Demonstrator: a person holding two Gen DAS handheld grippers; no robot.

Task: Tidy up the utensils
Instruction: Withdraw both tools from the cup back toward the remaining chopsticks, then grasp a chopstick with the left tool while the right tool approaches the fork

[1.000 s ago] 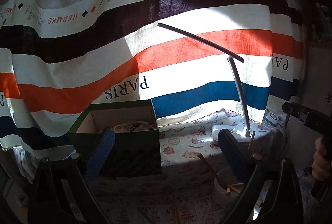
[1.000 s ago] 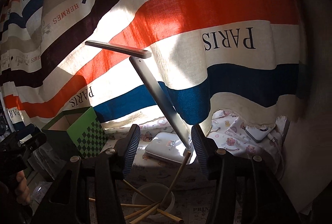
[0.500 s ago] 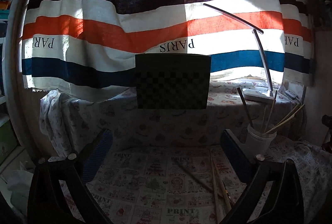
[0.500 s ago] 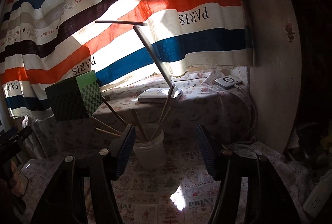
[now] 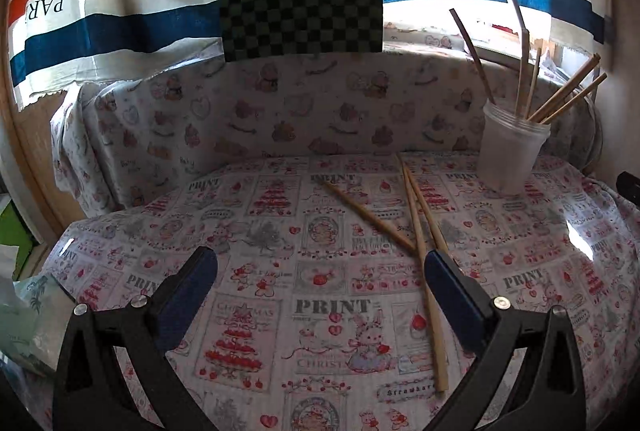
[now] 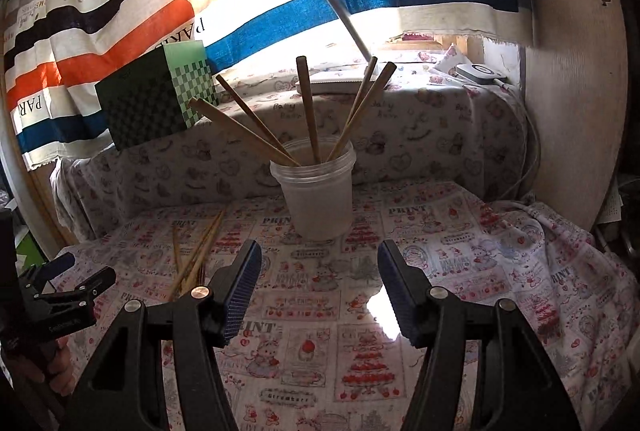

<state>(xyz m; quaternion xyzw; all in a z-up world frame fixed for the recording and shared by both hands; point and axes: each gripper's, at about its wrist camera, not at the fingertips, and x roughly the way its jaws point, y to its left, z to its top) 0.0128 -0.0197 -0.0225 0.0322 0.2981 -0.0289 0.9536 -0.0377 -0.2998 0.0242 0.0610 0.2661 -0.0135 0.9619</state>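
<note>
Chopsticks, three loose wooden ones (image 5: 416,227), lie crossed on the print-cloth table (image 5: 280,311); five more stand in a translucent plastic jar (image 6: 318,187). Left hand-held gripper (image 5: 320,273) gapes wide and empty above the loose ones. Right hand-held gripper (image 6: 320,281) is parted, empty, just before the jar.

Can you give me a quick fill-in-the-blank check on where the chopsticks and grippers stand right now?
1. The loose chopsticks on the tablecloth number ____.
2. The clear jar holds ____ chopsticks.
3. The left gripper and the right gripper both stand ____, holding nothing.
4. The box behind is checkered ____.

Missing words: three; five; open; green
</note>
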